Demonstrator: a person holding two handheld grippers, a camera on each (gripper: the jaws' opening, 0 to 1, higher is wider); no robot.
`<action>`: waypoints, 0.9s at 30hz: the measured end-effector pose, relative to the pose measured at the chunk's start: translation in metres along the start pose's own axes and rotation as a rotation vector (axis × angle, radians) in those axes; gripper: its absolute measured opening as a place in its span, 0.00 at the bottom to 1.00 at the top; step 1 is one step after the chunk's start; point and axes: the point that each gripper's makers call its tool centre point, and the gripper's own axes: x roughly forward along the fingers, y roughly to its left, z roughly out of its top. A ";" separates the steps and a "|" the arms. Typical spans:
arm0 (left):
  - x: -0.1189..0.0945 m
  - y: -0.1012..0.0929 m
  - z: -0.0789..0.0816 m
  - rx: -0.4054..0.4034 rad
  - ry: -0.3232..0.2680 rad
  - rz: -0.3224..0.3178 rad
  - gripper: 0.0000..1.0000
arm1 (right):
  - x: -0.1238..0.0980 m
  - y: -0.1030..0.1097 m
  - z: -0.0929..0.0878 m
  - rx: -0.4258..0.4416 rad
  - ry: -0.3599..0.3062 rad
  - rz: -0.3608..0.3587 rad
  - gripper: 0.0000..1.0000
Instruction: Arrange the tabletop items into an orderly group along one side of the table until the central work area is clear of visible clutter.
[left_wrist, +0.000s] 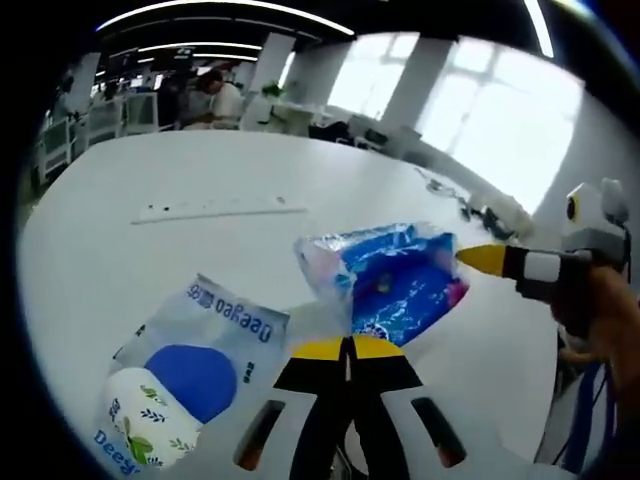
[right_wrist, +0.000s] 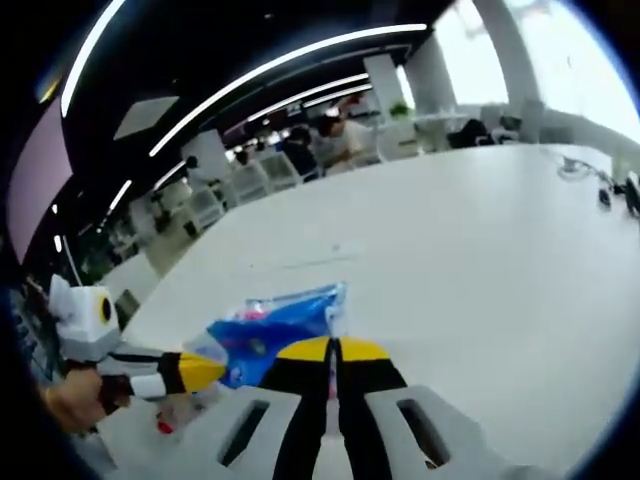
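Note:
A crinkled blue plastic bag lies on the white table, just ahead of my left gripper. Its yellow-tipped jaws are pressed together on the bag's clear near edge. My right gripper comes in from the right and its yellow tip meets the bag's right corner. In the right gripper view the same bag sits left of my right gripper, whose jaws are shut at the bag's edge. My left gripper reaches the bag's other end. A Deeyeo tissue pack lies at the lower left.
A long white strip lies farther out on the table. Dark cables trail by the table's right edge, seen also as cables in the right gripper view. Desks, chairs and seated people stand beyond the far edge.

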 end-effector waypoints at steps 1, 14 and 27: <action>0.002 0.000 0.000 0.001 0.002 0.004 0.00 | 0.003 -0.003 -0.001 0.007 0.001 0.001 0.00; 0.033 0.003 -0.011 -0.006 0.075 0.039 0.00 | 0.025 -0.027 -0.013 0.032 0.028 -0.011 0.00; 0.060 -0.007 -0.023 0.032 0.155 0.037 0.00 | 0.033 -0.054 -0.022 0.062 0.043 -0.047 0.00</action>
